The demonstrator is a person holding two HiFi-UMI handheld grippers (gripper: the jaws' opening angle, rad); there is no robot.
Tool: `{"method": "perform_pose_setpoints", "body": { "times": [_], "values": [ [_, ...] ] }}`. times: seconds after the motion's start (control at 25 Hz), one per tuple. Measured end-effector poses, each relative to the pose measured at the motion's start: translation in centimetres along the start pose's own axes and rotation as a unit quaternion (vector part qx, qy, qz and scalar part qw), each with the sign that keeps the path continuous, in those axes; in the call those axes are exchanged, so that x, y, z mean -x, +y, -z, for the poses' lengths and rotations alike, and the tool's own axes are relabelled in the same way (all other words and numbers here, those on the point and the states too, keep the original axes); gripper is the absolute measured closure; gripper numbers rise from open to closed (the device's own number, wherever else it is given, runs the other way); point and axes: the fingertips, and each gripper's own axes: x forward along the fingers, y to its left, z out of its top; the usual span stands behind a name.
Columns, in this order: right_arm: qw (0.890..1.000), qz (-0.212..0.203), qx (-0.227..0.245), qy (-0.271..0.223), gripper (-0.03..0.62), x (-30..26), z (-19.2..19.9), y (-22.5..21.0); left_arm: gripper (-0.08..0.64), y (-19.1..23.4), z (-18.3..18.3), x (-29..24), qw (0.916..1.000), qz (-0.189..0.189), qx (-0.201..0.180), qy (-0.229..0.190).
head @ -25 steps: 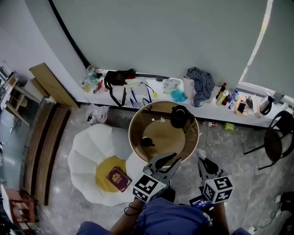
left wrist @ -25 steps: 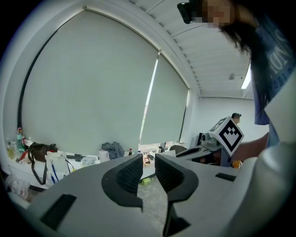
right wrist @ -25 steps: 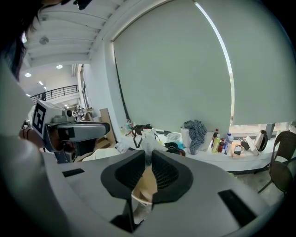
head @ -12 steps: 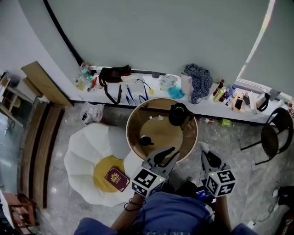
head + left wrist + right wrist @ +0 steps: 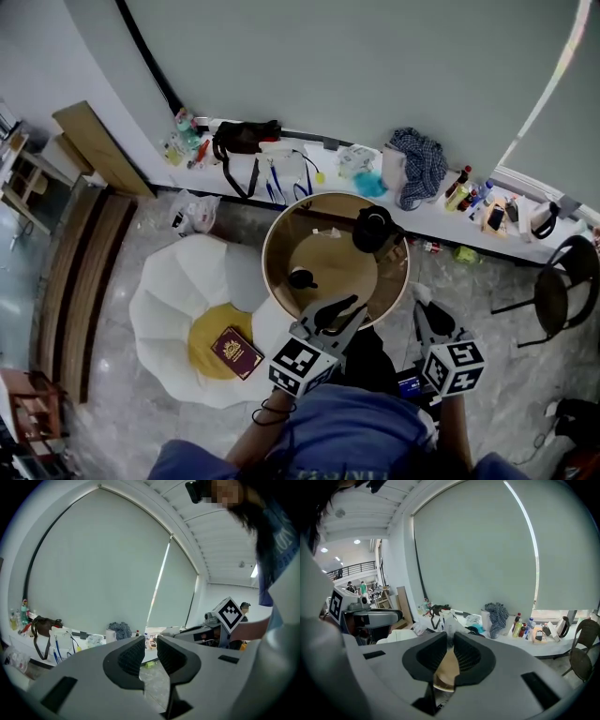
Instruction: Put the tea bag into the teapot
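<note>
A round wooden table (image 5: 281, 272) stands in front of me in the head view. On its far right sits a black teapot (image 5: 374, 228). A small white tea bag (image 5: 327, 232) lies near the far rim, left of the teapot. A small black lidded piece (image 5: 302, 279) rests on the table's left side. My left gripper (image 5: 352, 308) hangs over the near rim, its jaws almost together and holding nothing (image 5: 151, 651). My right gripper (image 5: 419, 294) is just off the table's near right edge. It is likewise shut on nothing (image 5: 450, 648), and the tan table top shows through the slit.
A white petal-shaped seat (image 5: 178, 309) with a yellow cushion and a dark red book (image 5: 236, 351) stands left of the table. A cluttered ledge (image 5: 309, 173) runs along the wall with bags, cloth and bottles. A black chair (image 5: 561, 281) is at right, wooden boards (image 5: 84, 272) at left.
The head view has shifted slightly. Both grippers stay near the table's near edge, still shut, and the things on the table have not moved.
</note>
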Motion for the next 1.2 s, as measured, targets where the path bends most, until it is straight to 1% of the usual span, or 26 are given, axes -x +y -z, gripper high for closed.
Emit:
{"method": "perform_pose_setpoints", "body": {
  "times": [0.16,0.32,0.56,0.76,0.88,1.04,1.2],
  "values": [
    [1.000,-0.014,-0.002,0.003,0.537,-1.3,-0.5,-0.3,0.485,0.8,-0.4,-0.3,0.9999,-0.013,-0.002,0.001],
    [1.000,-0.027,0.005,0.011,0.537,-3.0,-0.5,-1.0,0.485,1.8,0.0,-1.1,0.9996,-0.028,0.005,0.005],
    [0.999,-0.043,0.016,0.026,0.537,-5.1,-1.4,-3.4,0.485,3.3,-0.3,-4.3,0.9989,-0.045,0.015,0.007],
    [0.998,-0.051,0.023,0.043,0.537,-7.5,-2.3,-6.8,0.485,4.4,0.4,-7.7,0.9978,-0.053,0.029,0.027],
    [0.997,-0.057,0.026,0.050,0.537,-9.3,-3.1,-8.8,0.485,5.2,0.7,-9.7,0.9971,-0.057,0.029,0.040],
    [0.995,-0.075,0.040,0.058,0.537,-12.4,-4.4,-10.7,0.485,6.6,1.0,-12.0,0.9962,-0.060,0.017,0.059],
    [0.990,-0.098,0.062,0.075,0.537,-16.0,-5.0,-12.1,0.485,8.3,1.6,-13.9,0.9945,-0.072,0.028,0.070]
  ]
}}
